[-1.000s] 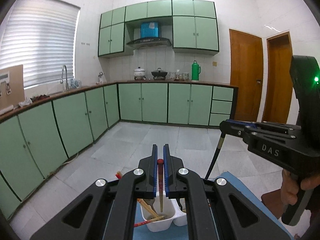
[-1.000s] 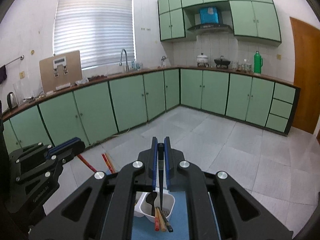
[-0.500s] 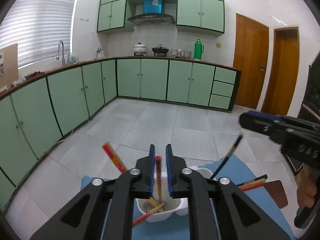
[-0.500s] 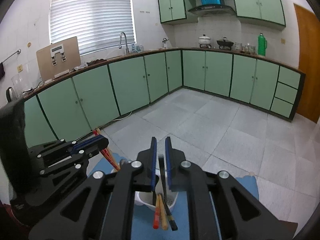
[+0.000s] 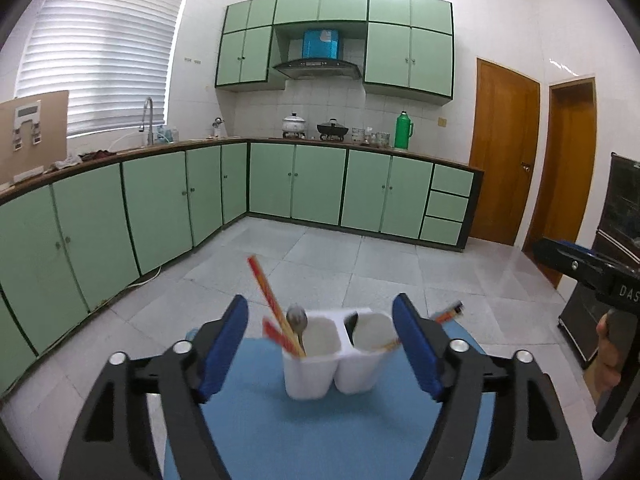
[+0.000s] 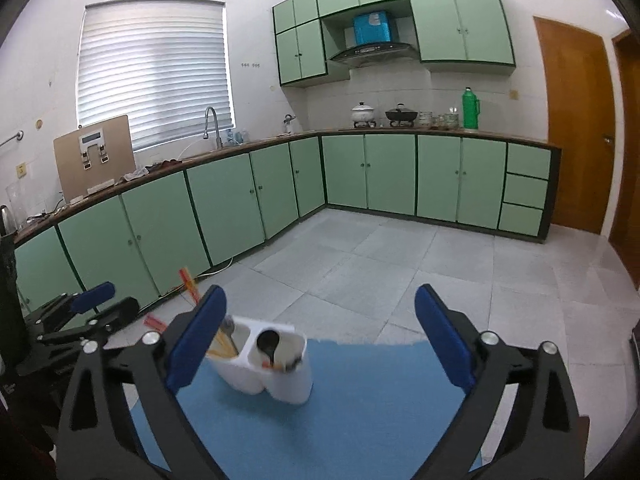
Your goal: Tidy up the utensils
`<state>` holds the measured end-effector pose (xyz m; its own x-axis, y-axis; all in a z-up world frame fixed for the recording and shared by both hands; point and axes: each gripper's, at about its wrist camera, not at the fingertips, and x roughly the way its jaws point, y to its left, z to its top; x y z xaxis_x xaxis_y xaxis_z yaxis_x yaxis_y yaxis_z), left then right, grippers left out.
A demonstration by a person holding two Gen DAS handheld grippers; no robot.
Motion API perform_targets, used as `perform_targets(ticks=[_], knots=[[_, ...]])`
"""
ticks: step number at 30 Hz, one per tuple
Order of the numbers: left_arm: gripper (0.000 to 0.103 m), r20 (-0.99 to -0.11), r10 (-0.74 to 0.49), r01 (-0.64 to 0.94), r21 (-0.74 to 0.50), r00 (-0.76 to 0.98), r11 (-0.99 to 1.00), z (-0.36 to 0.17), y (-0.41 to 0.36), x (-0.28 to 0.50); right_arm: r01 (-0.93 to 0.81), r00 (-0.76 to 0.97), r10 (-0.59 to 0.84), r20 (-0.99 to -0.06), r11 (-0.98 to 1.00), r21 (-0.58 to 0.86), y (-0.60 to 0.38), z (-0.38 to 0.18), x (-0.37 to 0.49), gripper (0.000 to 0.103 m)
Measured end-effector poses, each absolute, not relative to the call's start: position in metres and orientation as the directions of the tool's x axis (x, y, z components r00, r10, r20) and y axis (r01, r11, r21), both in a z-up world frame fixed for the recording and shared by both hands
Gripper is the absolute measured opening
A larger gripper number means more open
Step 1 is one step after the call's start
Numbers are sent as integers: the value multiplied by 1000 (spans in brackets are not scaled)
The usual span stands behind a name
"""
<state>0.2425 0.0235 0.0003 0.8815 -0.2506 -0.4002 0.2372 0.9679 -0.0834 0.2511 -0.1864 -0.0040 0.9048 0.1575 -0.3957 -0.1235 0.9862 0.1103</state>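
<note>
Both your grippers gape empty; utensils stand in the white two-cup holder on the blue mat.

Your left gripper has its jaws wide apart, blue pads either side of the utensil holder, touching nothing. Your right gripper is likewise spread, nothing between its pads. The holder is smooth white plastic, two rounded cups joined side by side, sitting toward the far edge of a flat matte blue mat. Left cup: a pair of long red-and-tan chopsticks leaning out to the left, plus one metal spoon, bowl up. Right cup: one dark spoon-like piece and more chopsticks tilted right; count blurred, cannot tell. Beyond lie a grey tiled floor and glossy green cabinets.
</note>
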Motion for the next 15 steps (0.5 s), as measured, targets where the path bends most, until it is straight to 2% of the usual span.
perform_targets(ticks=[7,15], knots=[[89,-413,-210,188,-92,886,978,-11,29,194,-125,888,175,-425,982,144,-187,-31,194,98],[93,-411,-192,182,-63,891,981,-10,22,152,-146,874,195,-445,979,142,-169,-46,146,98]])
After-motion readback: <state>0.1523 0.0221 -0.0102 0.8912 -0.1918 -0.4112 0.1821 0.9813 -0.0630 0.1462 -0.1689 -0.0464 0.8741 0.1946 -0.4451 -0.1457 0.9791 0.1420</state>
